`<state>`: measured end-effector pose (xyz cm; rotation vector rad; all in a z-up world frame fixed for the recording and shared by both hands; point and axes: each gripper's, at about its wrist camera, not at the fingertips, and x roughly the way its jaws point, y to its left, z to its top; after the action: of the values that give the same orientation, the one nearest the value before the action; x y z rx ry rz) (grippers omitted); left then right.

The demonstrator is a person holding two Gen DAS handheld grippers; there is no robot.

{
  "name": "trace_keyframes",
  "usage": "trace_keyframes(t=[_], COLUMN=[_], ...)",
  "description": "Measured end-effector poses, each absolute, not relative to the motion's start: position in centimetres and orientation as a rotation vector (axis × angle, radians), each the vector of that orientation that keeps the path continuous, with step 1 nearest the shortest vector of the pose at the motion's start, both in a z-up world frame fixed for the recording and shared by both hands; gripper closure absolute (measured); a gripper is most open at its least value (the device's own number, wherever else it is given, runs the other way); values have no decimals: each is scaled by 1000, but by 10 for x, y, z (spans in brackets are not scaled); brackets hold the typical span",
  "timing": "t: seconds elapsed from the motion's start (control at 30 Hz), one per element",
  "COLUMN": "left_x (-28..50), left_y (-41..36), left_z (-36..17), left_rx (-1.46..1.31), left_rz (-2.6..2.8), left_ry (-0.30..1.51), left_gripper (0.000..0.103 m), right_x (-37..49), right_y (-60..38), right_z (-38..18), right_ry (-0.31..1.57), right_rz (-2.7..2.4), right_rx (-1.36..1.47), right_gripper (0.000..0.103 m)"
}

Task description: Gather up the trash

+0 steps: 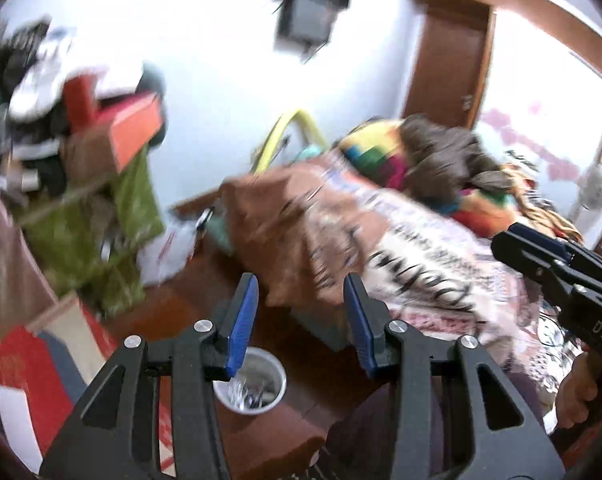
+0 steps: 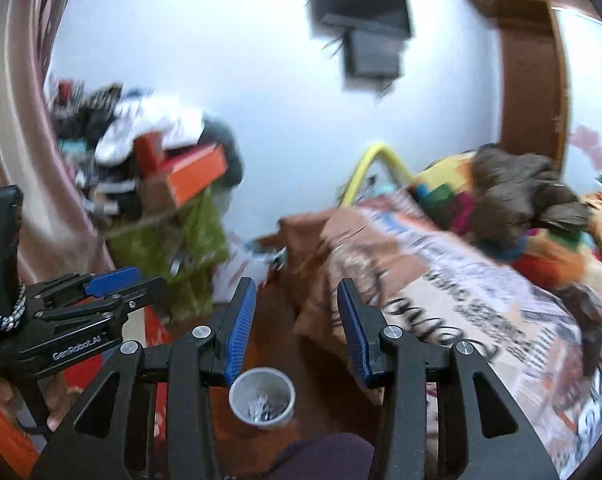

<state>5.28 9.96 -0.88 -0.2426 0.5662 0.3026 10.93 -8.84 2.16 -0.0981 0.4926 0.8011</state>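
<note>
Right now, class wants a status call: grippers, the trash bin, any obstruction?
Left gripper open, empty. Right gripper open, empty. White bin on floor below, scraps inside. Bed close alongside.

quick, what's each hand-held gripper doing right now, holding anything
left hand-held gripper: open, holding nothing
right hand-held gripper: open, holding nothing

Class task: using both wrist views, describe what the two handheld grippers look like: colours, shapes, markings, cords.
Both grippers, left gripper and right gripper, are matte black with triangular cut-out frames, silver round screw heads and ribbed blue finger pads. The left one's side carries white "GenRobot.AI" lettering and a black-and-white braided cord.
</note>
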Motion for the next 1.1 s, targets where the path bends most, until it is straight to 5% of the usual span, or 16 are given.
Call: trace_keyframes(t=[0.23,0.3,0.47,0.57,1.1], left_x=[19,9,-15,-27,-26], left_y=[15,-2,-23,-26,-18], left_z=[45,51,53,49,42], left_rx=[-89,-79,-45,-48,-60], left_rz=[194,169,178,189,178], left_ry=[422,401,364,356,376], left_gripper=[59,51,10,2,1], right_x=[66,52,31,21,8], right_y=[-149,-159,-175,-177,-178], right_z=[46,50,52,48,32], right_ry=[417,389,350,333,360], right_rz=[641,586,484,406,369], right_rx=[19,28,68,55,3], right_gripper=[64,63,19,0,0])
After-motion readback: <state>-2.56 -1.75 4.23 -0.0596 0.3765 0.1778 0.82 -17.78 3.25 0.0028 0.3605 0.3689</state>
